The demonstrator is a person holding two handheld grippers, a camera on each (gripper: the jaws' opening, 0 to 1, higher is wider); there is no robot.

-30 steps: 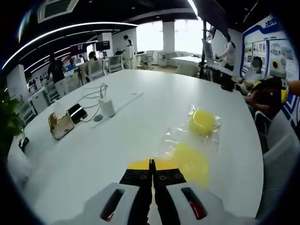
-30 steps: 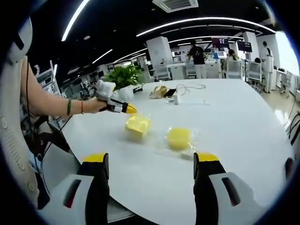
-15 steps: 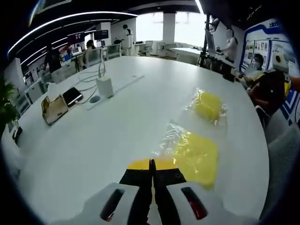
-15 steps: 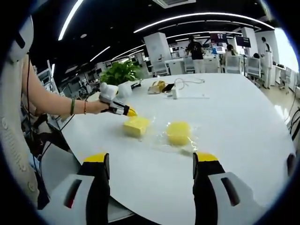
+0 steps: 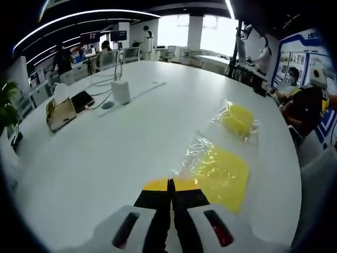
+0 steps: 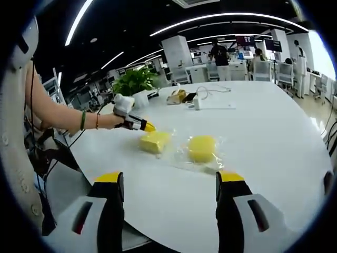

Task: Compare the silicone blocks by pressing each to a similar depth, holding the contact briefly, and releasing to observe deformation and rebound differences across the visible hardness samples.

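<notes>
My left gripper (image 5: 169,185) has its jaws closed together, holding nothing, tips just at the near left edge of the square yellow silicone block (image 5: 223,173) in its clear wrapper, while my right gripper (image 6: 169,182) hangs back with jaws wide and empty, the round yellow silicone block (image 6: 202,147) lying further along the white surface (image 5: 105,153). Pressing this close to the edge, I think my tip could skid on the crinkled film and push the block aside, spoiling the depth match.
</notes>
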